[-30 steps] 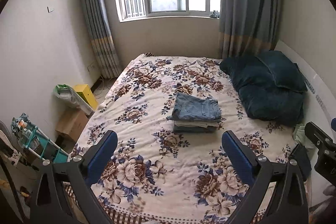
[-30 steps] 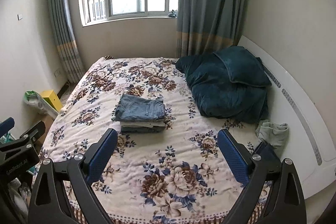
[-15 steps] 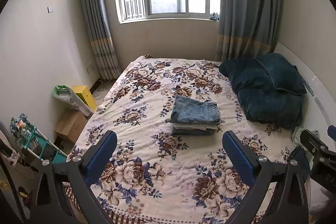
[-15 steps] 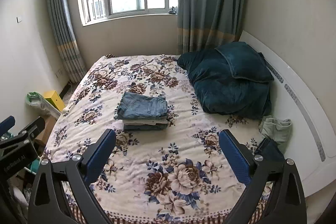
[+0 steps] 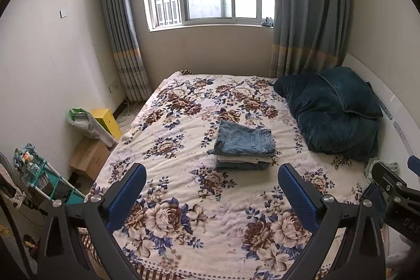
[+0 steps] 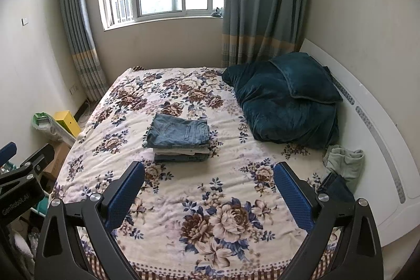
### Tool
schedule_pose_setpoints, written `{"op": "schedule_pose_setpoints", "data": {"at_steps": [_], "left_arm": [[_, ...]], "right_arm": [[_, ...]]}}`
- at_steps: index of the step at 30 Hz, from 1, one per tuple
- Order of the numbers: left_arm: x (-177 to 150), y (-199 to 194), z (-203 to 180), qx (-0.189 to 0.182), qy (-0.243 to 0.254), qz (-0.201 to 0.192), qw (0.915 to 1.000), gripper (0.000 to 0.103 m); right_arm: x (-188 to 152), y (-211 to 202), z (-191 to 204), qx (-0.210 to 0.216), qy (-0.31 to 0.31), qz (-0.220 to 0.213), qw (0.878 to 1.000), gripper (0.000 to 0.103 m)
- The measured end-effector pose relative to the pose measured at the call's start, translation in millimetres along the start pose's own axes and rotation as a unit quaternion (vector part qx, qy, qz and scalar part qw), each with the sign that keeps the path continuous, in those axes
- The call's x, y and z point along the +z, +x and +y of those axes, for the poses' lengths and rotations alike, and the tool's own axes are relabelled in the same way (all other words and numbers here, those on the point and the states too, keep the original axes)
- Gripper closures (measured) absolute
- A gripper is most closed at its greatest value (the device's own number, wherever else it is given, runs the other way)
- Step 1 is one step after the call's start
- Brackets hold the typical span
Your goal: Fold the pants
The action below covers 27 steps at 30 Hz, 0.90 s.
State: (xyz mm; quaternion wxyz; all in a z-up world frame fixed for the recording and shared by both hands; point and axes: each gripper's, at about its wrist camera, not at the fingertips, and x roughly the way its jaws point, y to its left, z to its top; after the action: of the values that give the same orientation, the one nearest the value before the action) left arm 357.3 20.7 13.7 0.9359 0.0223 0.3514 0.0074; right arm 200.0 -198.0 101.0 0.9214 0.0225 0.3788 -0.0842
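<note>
A stack of folded pants (image 5: 244,146) with blue jeans on top lies in the middle of the floral bed (image 5: 183,214); it also shows in the right wrist view (image 6: 179,137). My left gripper (image 5: 212,176) is open and empty, held above the bed's near part, well short of the stack. My right gripper (image 6: 209,173) is open and empty, also back from the stack. Unfolded clothes, a grey-green piece (image 6: 345,159) and dark blue denim (image 6: 334,186), lie at the bed's right edge by the headboard.
A dark teal quilt and pillow (image 6: 286,99) are piled at the right of the bed against the white headboard (image 6: 380,143). Boxes and a bag (image 5: 97,122) and a teal rack (image 5: 47,183) stand on the floor at the left. A window and curtains are behind.
Both grippers have drawn back and risen a little from the bed, so the stack looks slightly farther away. Both stay open and empty.
</note>
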Motion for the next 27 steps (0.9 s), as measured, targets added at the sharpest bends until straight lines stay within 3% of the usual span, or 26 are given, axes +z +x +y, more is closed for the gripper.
{"op": "schedule_pose_setpoints", "data": {"at_steps": [27], "left_arm": [[-9.0, -2.7, -5.3, -0.003, 0.006, 0.008, 0.9999, 0.0]], "right_arm": [[-6.8, 6.5, -0.9, 0.004, 0.001, 0.011, 1.0, 0.002]]}}
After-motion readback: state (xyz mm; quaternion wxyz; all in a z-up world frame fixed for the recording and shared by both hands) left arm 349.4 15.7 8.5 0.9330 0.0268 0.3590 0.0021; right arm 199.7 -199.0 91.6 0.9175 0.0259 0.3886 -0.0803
